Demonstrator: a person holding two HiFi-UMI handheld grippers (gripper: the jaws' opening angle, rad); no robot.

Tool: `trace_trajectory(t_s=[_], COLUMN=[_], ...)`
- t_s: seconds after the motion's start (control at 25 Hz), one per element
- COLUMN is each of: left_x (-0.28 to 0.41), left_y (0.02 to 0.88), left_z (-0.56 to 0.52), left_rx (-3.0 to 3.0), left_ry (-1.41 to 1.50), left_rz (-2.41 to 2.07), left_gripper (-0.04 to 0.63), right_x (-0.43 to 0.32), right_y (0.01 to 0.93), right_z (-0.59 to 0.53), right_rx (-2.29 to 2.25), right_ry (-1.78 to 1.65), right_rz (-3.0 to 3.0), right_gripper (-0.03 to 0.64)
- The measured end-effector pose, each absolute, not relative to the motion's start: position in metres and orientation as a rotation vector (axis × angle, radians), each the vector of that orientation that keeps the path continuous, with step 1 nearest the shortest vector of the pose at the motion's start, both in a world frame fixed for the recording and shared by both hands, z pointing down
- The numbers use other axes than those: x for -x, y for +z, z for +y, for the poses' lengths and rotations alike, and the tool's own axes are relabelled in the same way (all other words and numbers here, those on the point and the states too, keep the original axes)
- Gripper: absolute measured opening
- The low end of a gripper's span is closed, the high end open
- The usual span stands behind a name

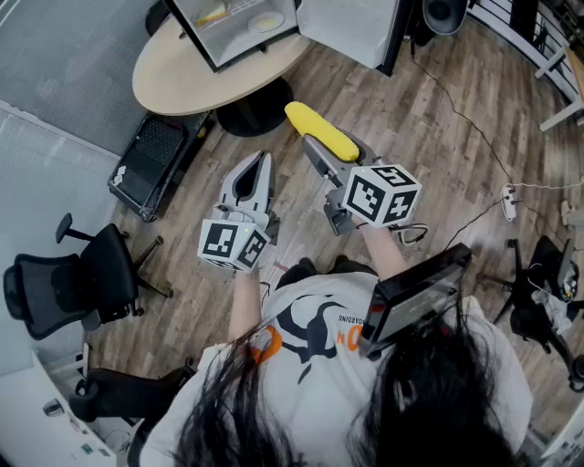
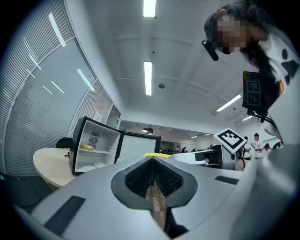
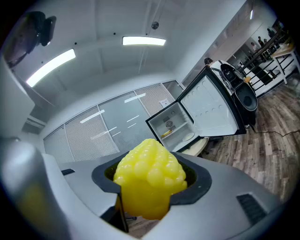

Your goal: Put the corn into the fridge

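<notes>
A yellow corn cob (image 1: 321, 130) (image 3: 149, 176) is clamped between the jaws of my right gripper (image 1: 330, 149) (image 3: 150, 197), its tip sticking out forward, held in the air above the wooden floor. Beside it on the left, my left gripper (image 1: 263, 160) (image 2: 151, 160) is shut with nothing in it. Both point at a small black fridge (image 1: 233, 32) (image 2: 91, 150) (image 3: 173, 126) that stands on a round beige table (image 1: 182, 73). Its door (image 1: 351, 27) (image 3: 211, 108) hangs wide open. A yellow item (image 3: 166, 133) lies on its shelf and a plate (image 1: 265, 23) on its bottom.
A black case (image 1: 151, 160) lies on the floor beside the table's foot. Black office chairs (image 1: 82, 274) stand at the left. At the right are cables, a white socket strip (image 1: 508, 202) and another chair (image 1: 538, 310). A speaker (image 1: 447, 14) stands beyond the fridge door.
</notes>
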State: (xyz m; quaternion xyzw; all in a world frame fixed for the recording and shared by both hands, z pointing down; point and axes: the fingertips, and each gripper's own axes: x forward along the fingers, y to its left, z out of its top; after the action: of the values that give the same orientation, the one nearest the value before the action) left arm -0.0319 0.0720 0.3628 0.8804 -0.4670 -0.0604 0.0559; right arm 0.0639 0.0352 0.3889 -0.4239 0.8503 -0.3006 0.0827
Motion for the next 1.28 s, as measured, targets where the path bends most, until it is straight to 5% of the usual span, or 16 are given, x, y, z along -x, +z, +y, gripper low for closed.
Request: trace_trajectory(t_s=[1.28], left_x=[0.022], left_y=[0.371], left_z=[0.06], left_rx=[-2.637], left_ry=[-0.167], left_rz=[-1.452], left_gripper=[0.012], right_x=[-0.064], right_y=[0.397], right_z=[0.018], right_rx=[1.196], right_ry=[-0.973], right_rz=[2.54], right_gripper=[0.253])
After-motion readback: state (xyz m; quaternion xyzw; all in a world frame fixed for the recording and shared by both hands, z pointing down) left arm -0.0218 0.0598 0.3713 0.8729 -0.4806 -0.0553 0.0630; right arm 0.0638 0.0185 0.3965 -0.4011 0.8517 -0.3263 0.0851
